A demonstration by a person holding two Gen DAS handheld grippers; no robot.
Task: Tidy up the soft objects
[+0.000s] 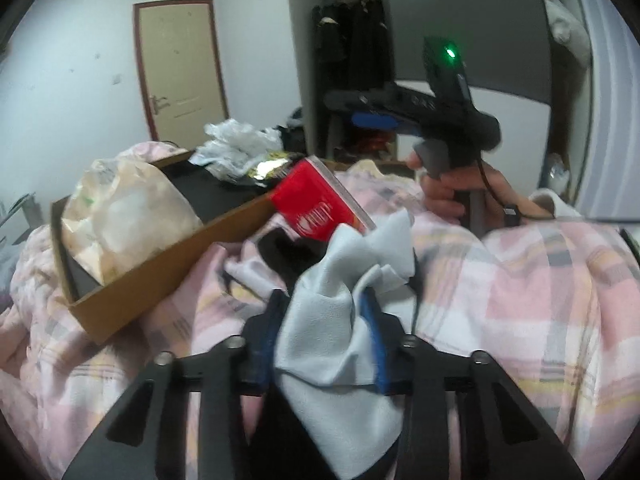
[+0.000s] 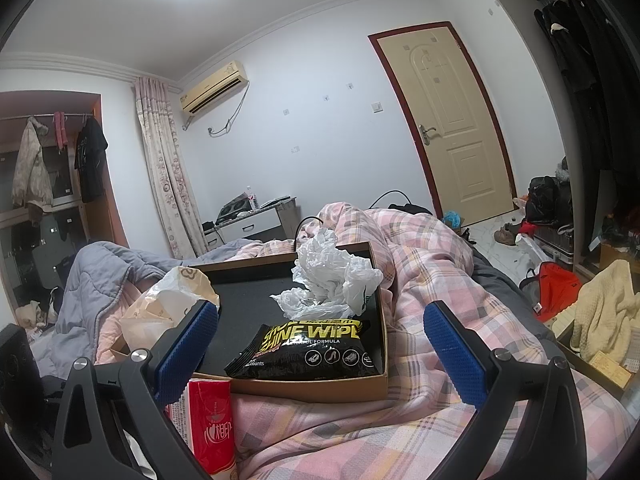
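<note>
My left gripper (image 1: 322, 300) has the grey cloth (image 1: 340, 312) pinched, bunched lengthwise along the fingers at bottom centre. Cardboard tray (image 1: 168, 276) sits upper left. Right gripper (image 2: 320, 336) is wide open and empty.

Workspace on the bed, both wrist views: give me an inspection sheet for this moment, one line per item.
Surface: pink plaid quilt, rumpled, over the bed.
Job's things: grey cloth bunched between the left gripper's fingers; cardboard tray holding a black wipes pack, crumpled white plastic bag and beige bag; red tissue pack outside the tray, against its edge.
Clutter: clothes and bags on the floor by the wardrobe.
Grippers: left gripper closed on the grey cloth; right gripper open, nothing between its pads, aimed at the tray.
Cables: thin black cable hanging from the right gripper's handle.
Surroundings: closed door, air conditioner, curtain.
</note>
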